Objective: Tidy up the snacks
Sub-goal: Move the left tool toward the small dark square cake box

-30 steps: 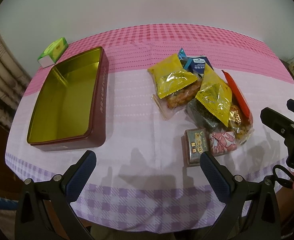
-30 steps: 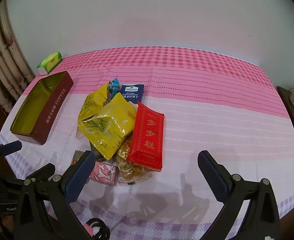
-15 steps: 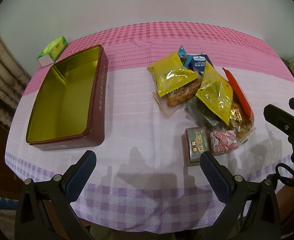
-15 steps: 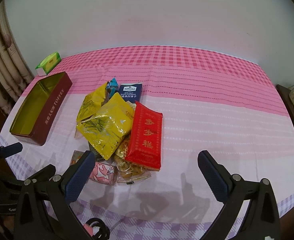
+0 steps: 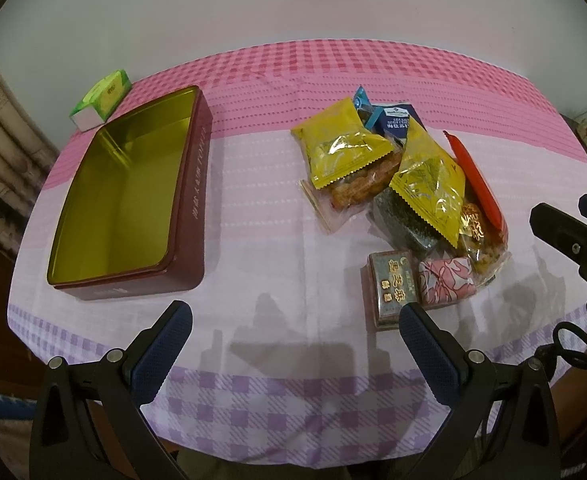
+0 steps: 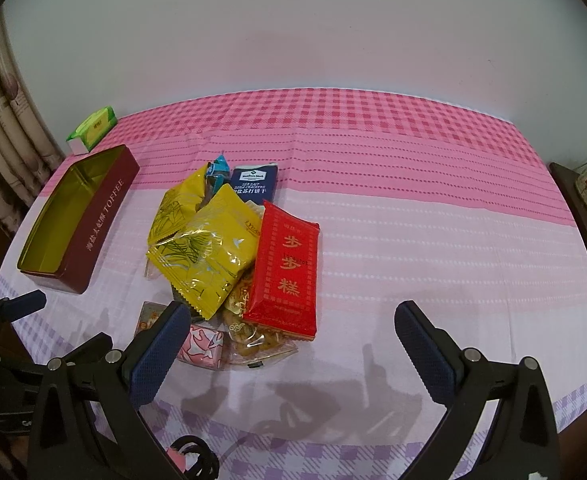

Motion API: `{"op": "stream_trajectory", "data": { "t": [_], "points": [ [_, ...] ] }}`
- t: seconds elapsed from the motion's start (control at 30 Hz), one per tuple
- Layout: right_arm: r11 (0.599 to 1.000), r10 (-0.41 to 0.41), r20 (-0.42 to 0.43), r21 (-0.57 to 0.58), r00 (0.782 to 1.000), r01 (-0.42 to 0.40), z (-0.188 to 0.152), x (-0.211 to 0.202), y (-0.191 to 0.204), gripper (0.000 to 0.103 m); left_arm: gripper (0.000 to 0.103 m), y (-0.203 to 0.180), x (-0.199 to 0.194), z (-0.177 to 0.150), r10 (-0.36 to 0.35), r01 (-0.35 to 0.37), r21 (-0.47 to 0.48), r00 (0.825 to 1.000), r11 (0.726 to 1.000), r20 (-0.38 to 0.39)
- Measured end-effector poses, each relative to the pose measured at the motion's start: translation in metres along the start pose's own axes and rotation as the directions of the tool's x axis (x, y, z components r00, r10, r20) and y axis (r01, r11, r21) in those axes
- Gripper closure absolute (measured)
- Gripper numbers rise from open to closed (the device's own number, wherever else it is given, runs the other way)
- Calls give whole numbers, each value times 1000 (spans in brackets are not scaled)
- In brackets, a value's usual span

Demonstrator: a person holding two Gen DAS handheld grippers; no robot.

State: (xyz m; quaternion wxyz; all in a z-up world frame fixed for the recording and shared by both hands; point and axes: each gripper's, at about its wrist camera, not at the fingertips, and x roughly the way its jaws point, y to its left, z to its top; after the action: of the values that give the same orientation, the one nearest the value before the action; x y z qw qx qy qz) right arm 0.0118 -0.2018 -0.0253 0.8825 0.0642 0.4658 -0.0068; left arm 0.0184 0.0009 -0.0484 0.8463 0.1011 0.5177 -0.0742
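Note:
A pile of snacks lies mid-table: yellow packets (image 5: 343, 146) (image 6: 207, 250), a red packet (image 6: 289, 268) (image 5: 475, 182), a dark blue cracker pack (image 6: 253, 182), a small brown box (image 5: 391, 286) and a pink wrapped sweet (image 5: 445, 282) (image 6: 203, 344). An empty maroon tin (image 5: 119, 196) (image 6: 75, 226) with a gold inside stands to the left. My left gripper (image 5: 295, 320) is open and empty above the table's near edge, between tin and pile. My right gripper (image 6: 287, 322) is open and empty, just in front of the pile.
A green and white tissue box (image 5: 101, 98) (image 6: 91, 128) sits at the far left corner behind the tin. The pink and purple checked tablecloth (image 6: 413, 216) covers the table. A white wall stands behind. A curtain hangs at the left, a dark cabinet at the right.
Both grippers have edged slightly forward and lower toward the table. Nothing on the table has moved.

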Motion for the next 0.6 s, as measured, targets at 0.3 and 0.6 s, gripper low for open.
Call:
{"op": "stream_trajectory", "data": {
  "t": [0.3,0.6],
  "points": [
    [1000,-2,1,30,1000,2,0,0,-6,1,0,-5,3,-1,-14,14,18,1000,1000,0],
    [999,0,1,43,1000,0,2,0,-8,1,6,-9,11,0,-32,32,20,999,999,-24]
  ]
}}
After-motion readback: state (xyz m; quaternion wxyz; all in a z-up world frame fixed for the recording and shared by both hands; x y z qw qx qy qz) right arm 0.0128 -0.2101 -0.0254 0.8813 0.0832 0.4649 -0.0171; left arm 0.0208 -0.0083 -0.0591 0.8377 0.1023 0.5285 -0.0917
